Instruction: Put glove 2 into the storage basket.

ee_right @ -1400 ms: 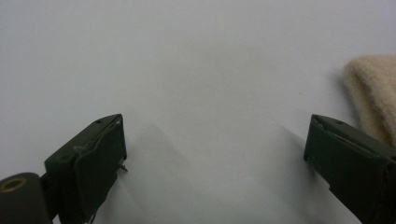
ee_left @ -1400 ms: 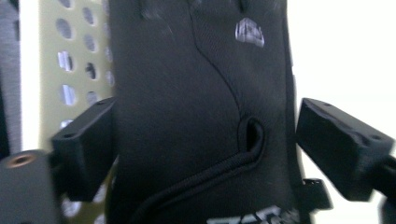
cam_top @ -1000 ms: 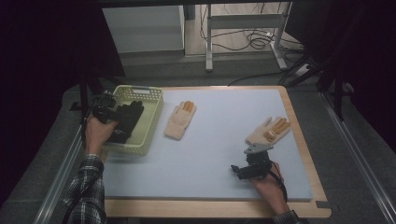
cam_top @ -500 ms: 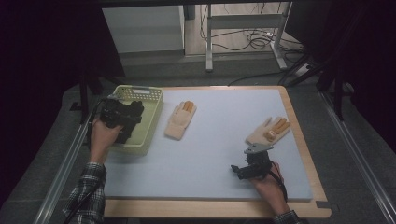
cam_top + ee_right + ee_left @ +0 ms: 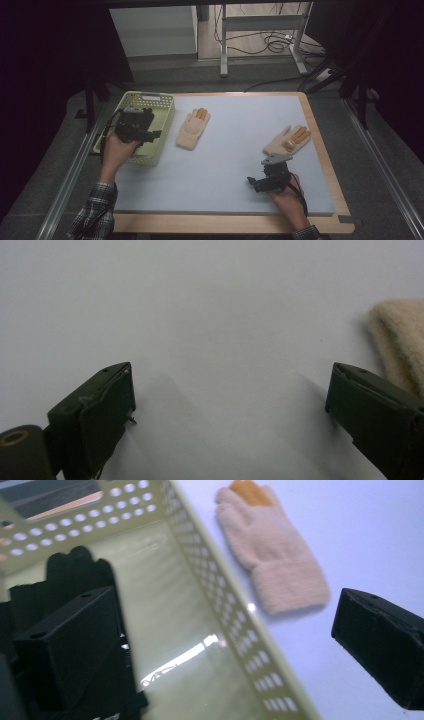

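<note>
Here, the table point(image 5: 225, 165) carries a pale green basket point(image 5: 162, 122) with a black glove point(image 5: 75, 575) inside, and two beige gloves point(image 5: 192, 131) point(image 5: 286, 141). Left gripper point(image 5: 134, 125), jaws wide, straddles the basket wall; right gripper point(image 5: 267, 176), jaws wide, holds nothing.

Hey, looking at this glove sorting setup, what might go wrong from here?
The left hand-held gripper hangs open astride the basket's perforated wall; moving sideways, a jaw could catch it and drag the basket. The right hand-held gripper sits open on bare mat beside the right glove, so closing now would likely grab nothing.
</note>
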A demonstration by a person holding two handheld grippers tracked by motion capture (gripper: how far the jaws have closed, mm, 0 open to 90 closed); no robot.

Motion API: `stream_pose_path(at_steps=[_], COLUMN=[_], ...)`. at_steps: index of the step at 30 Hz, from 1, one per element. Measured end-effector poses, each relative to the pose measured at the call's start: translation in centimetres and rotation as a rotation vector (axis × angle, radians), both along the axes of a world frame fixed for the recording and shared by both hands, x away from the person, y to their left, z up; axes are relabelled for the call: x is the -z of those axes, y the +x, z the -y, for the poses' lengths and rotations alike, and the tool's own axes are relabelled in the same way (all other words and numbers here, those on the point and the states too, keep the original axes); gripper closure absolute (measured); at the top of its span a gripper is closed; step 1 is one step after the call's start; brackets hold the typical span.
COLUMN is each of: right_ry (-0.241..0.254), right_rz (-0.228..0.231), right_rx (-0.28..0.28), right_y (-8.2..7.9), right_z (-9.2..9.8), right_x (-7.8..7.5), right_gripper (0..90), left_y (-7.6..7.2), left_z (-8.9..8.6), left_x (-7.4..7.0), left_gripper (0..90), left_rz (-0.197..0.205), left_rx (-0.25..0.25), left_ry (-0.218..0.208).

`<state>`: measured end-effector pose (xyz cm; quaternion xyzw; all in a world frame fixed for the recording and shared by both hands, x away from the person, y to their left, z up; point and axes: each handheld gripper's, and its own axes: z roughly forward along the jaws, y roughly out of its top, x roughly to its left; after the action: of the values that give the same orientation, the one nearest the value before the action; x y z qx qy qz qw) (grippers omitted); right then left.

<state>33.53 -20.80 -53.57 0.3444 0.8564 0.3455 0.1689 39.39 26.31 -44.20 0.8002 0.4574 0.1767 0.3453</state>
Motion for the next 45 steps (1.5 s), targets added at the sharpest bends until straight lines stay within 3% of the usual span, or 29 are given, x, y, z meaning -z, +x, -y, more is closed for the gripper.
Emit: stream_pose_path(at_steps=[9,20,27,33,45], right_ry=[0.001,0.0,0.001,0.0,0.001], right_rz=[-0.001,-0.002,-0.001,-0.001,-0.002], right_rx=[0.001,0.002,0.001,0.001,0.003], right_y=[0.0,0.0,0.0,0.0,0.0], right_z=[0.0,0.0,0.0,0.0,0.0], right_x=[0.0,0.0,0.0,0.0,0.0], right_gripper=[5.4,5.4,5.4,5.4,5.6], left_y=[-1.7,-4.0,-6.0,-7.3,-8.5], left_z=[3.1,7.0,8.8,9.3,8.9], left_x=[-0.5,0.1,2.0,4.1,8.8], left_gripper=[0.0,0.0,0.0,0.0,0.0], left_rz=[0.041,0.072,0.078,0.063,0.013], left_rx=[0.083,0.204,0.248,0.267,0.214], left_ry=[0.021,0.002,0.007,-0.026,0.01])
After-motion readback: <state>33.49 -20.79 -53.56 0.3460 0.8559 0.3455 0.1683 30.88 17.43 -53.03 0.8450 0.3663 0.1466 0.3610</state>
